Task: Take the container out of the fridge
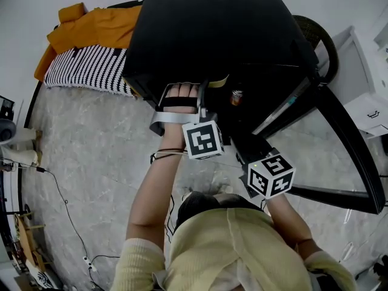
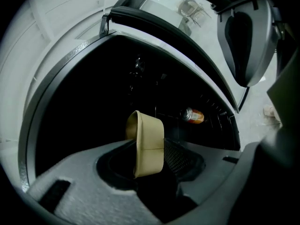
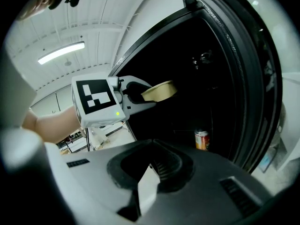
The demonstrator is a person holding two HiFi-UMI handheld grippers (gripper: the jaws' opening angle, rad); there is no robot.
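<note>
Container (image 2: 149, 144), tan paper bowl type, clamped in left tongs (image 2: 151, 165), held at mouth of black fridge (image 1: 212, 35), door open. Right tongs (image 3: 151, 184) slightly apart, nothing between, facing fridge interior. Orange-labelled drink can (image 3: 202, 139) upright inside fridge.

The fridge (image 1: 212, 35) has a smooth, faintly glossy black skin. The container (image 2: 149, 142) is matt tan and looks like paper. The can (image 3: 202, 139) gleams like metal. The right tool (image 3: 151, 175) is matt grey plastic with a ribbed dark pad. The floor (image 1: 91, 138) looks like mottled stone. The striped cloth (image 1: 91, 68) is woven.
</note>
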